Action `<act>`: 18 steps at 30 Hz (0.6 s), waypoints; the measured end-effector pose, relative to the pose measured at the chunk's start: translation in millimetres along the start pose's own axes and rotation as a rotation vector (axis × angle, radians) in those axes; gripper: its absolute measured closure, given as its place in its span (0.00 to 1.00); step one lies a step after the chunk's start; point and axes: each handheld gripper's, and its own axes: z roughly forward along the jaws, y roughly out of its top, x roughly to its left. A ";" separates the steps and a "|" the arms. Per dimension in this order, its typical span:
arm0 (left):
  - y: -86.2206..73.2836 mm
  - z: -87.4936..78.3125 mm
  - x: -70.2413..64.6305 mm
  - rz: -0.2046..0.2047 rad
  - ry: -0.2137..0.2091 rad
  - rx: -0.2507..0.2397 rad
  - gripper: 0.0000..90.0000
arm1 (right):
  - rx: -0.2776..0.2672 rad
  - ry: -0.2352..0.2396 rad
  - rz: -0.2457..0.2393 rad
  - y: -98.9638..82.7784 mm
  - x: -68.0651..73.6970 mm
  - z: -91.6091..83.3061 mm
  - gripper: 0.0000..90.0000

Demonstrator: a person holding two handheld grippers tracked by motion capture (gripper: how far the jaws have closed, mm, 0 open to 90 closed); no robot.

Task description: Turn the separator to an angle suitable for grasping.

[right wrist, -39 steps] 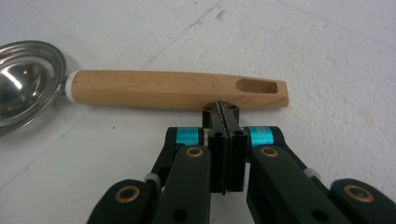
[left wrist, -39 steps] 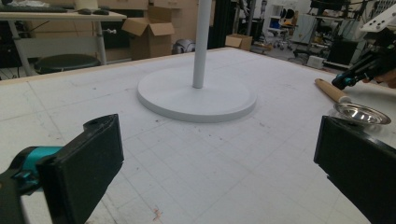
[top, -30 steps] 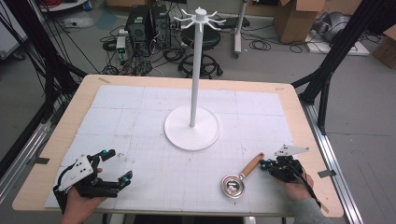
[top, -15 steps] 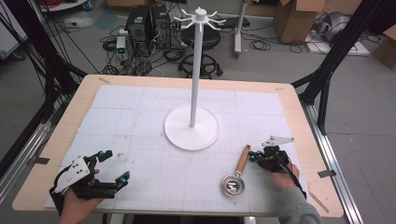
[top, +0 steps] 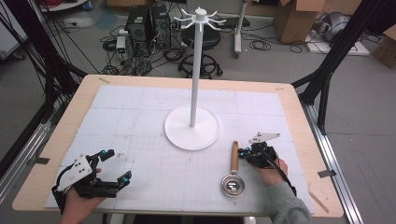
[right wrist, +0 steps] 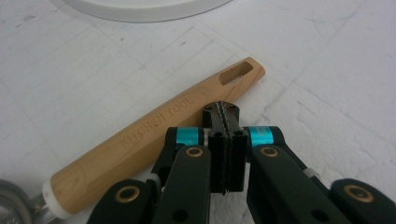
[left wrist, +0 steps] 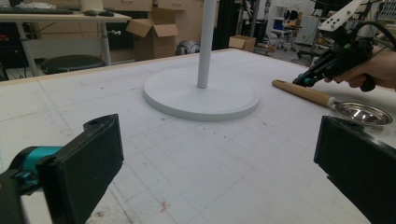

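Since before, right tongs [top: 242,151] reached the ladle [top: 233,171].

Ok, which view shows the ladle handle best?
The right gripper view: the handle lies close up, its lettering and hanging slot sharp. The high view shows it small, beside the right gripper. The left gripper view shows it far off, at a low angle.

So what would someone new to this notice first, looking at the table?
Most likely the tall white stand rising from its round base at the middle of the table, with hooks fanned out at its top. Next, the wooden-handled strainer lying toward the near right, with the right tool shut, its tips beside the handle. The left tool sits at the near left corner, jaws wide open on nothing.
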 end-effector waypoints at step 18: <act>0.3 -2.0 0.7 -0.002 0.002 -0.006 0.02 | 0.010 0.061 -0.058 14.7 22.4 14.3 1.00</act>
